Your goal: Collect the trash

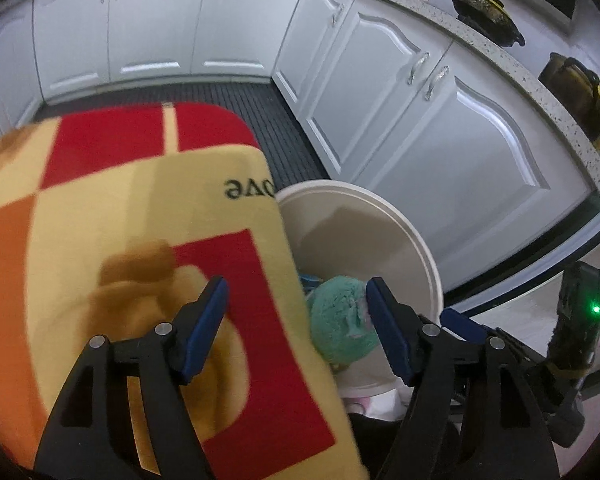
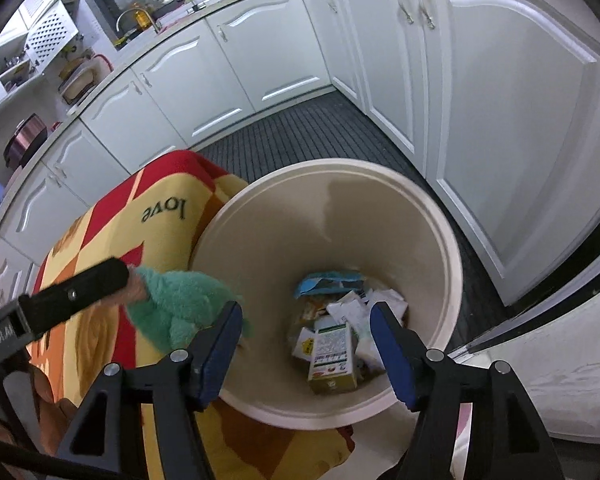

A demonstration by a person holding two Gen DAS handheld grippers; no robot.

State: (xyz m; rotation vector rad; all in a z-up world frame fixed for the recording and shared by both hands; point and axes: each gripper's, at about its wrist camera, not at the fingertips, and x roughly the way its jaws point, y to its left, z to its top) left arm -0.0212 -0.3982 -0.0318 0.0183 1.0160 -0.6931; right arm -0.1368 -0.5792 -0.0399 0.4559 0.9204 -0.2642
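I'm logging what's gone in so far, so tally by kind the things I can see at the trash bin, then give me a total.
Round cream plastic trash bin: 1
Fluffy teal green cloth at the bin's rim: 1
Green and white printed carton: 1
Blue crumpled snack wrapper: 1
White crumpled paper pieces: a loose heap, pieces too tangled to count, taken as 1
Total: 5
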